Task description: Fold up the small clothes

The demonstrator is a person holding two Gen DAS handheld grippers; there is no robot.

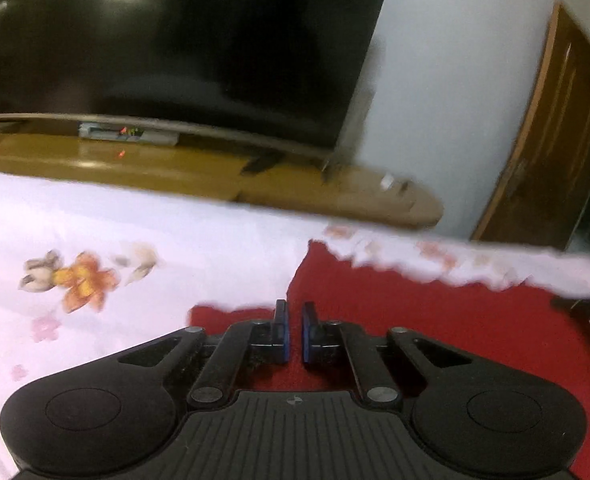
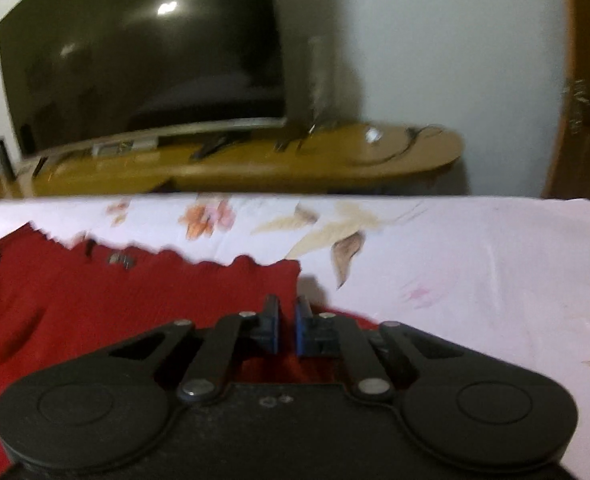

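Observation:
A red knit garment [image 1: 435, 320] lies flat on a white flowered bedsheet [image 1: 135, 240]. In the left wrist view my left gripper [image 1: 294, 312] hovers over the garment's left edge, its jaws nearly closed with a narrow gap and nothing visible between them. In the right wrist view the same garment [image 2: 115, 300] fills the lower left, with a small tag near its far wavy edge. My right gripper [image 2: 286, 308] sits over the garment's right edge, jaws nearly closed with a narrow gap, nothing seen held. Both views are blurred.
The bedsheet [image 2: 475, 280] spreads right of the garment. Beyond the bed's far edge stands a wooden TV bench [image 2: 295, 160] with a large dark television [image 2: 143, 64]. A wooden door [image 1: 555, 140] is at the right against a white wall.

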